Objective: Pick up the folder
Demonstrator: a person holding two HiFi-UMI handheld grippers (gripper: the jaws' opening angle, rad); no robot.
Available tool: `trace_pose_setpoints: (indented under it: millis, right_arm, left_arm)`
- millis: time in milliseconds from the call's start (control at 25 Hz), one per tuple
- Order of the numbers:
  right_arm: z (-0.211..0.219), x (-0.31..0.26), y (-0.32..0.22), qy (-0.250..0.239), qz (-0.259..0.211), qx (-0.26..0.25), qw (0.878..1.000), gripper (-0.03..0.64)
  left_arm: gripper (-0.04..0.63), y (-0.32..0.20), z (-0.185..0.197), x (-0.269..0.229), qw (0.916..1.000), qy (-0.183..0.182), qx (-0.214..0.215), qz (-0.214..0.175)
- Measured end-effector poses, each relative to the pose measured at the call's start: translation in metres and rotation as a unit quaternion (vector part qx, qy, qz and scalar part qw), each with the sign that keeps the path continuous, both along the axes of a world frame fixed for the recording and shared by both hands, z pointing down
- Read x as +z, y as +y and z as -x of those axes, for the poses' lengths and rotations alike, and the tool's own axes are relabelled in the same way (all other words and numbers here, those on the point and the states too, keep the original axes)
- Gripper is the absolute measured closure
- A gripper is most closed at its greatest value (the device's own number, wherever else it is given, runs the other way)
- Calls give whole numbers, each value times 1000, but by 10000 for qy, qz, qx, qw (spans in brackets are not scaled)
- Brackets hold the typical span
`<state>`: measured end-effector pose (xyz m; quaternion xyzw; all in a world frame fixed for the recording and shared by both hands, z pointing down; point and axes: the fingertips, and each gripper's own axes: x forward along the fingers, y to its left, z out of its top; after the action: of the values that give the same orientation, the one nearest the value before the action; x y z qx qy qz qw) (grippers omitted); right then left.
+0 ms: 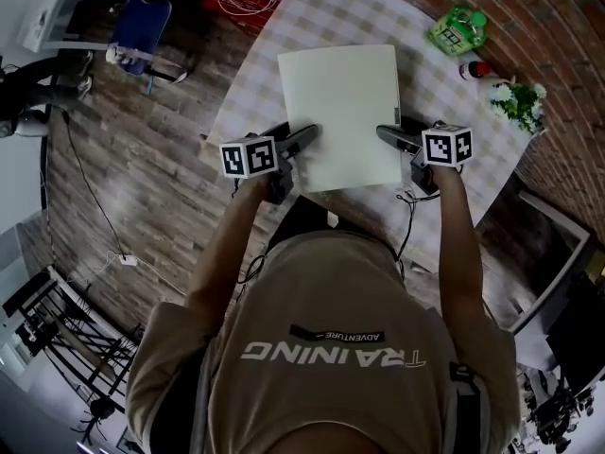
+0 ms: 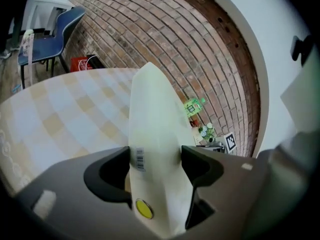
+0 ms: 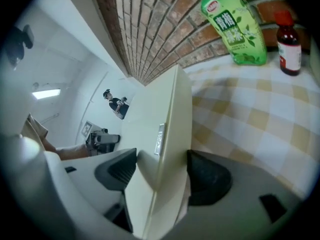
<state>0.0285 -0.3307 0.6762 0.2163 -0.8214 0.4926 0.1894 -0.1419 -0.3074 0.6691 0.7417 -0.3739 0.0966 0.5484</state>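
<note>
**Folder pinched from both sides**

The left claw [image 1: 304, 140] and the right claw [image 1: 389, 136] each pinched a side edge of the cream folder [image 1: 340, 112], over the near part of the checked tabletop [image 1: 274, 36]. Opposed grips probably served to stop the thin folder sagging.

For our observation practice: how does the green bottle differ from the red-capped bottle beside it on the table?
The green bottle is clearly bigger than the red-capped bottle. The green bottle is bright see-through green with a printed green label; the red-capped bottle is dark brown with a pale label. Both stand on the checked table.
</note>
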Motion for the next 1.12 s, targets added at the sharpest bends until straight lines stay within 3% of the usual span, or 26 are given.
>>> trace_pose_setpoints:
  millis: [320,680,880,1120]
  right_arm:
    - [2,-52,-5,125,-952,293,9949,328]
    - [6,-136,-28,348,-1961,675,9776,328]
    - [26,-203,-56,355,-2666,863,9593,328]
    - [35,-276,-86,270,-3436,953,9339,328]
  left_arm:
    - [288,-11,6,-48,9966,114,236,-782]
    - [287,-48,14,-118,9856,202,547,-1589]
    - [287,-86,34,-180,9726,315,646,-2210]
    - [287,-121,43,-257,9512,252,716,-2991]
